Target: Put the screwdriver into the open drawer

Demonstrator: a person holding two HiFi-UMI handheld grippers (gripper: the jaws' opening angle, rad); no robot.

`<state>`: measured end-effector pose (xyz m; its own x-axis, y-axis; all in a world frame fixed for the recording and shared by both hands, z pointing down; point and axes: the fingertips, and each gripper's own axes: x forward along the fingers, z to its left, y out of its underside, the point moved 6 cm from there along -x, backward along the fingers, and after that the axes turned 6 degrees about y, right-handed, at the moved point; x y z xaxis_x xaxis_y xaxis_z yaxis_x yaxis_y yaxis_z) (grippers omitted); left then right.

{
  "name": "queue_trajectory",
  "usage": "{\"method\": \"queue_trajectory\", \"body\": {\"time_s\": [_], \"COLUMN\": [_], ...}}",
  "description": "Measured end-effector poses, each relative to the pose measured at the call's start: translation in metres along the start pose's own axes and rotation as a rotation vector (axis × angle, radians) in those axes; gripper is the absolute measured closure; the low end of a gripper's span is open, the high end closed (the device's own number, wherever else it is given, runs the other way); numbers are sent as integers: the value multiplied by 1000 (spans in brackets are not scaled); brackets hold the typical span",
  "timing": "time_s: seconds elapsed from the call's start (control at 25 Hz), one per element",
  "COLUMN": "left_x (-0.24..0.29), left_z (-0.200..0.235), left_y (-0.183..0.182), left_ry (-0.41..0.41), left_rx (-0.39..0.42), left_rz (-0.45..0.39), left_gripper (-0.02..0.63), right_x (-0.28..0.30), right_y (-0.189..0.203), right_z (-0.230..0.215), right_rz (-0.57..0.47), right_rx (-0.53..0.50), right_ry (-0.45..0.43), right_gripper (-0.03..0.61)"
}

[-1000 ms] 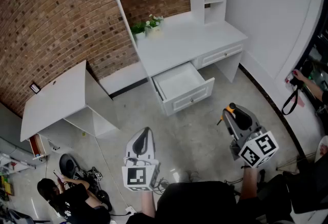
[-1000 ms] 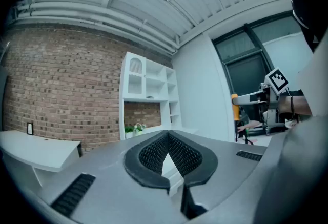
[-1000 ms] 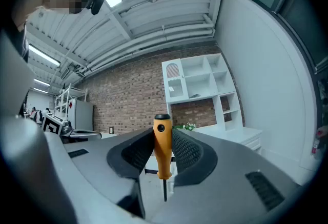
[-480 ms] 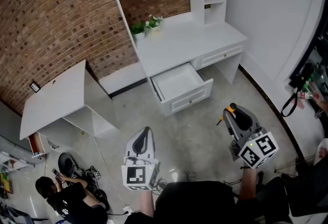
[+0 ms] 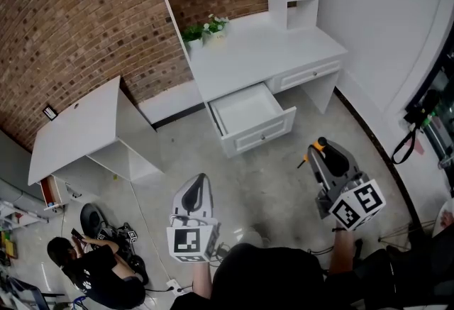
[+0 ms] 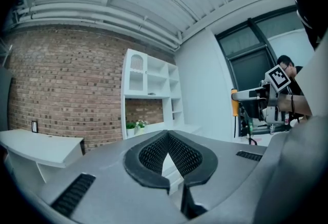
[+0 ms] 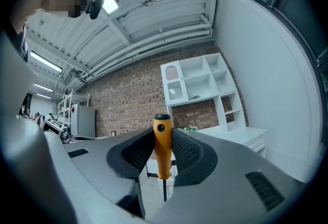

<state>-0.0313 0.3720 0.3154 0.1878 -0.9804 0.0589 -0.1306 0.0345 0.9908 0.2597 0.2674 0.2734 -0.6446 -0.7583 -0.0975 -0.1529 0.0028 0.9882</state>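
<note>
R gripper (image 7: 163, 135) clamped on screwdriver (image 7: 163, 154) handle, shaft hanging down, prob. a carry grip for the trip. Open drawer (image 5: 265, 133) sits well apart, ahead. L gripper (image 6: 167, 135) jaws together, empty, not needed.

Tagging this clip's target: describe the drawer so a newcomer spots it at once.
Find the white desk against the brick wall. Two drawers sit under its top. The open drawer is pulled out, bare white inside; the shut drawer right of it is flush.
</note>
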Motion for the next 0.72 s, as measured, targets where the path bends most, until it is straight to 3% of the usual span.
{"method": "queue_trajectory", "body": {"time_s": [0.44, 0.72], "left_x": [42, 99], "left_z": [15, 37], "left_y": [11, 17], "left_ry": [5, 53], "left_rx": [-16, -30], "left_rz": [35, 31], "left_gripper": [605, 604], "right_x": [42, 89], "right_y": [10, 15], "right_z": [-24, -44], "right_rz": [13, 30], "right_rx": [38, 26], "right_ry": [-4, 18], "right_gripper": [465, 464]}}
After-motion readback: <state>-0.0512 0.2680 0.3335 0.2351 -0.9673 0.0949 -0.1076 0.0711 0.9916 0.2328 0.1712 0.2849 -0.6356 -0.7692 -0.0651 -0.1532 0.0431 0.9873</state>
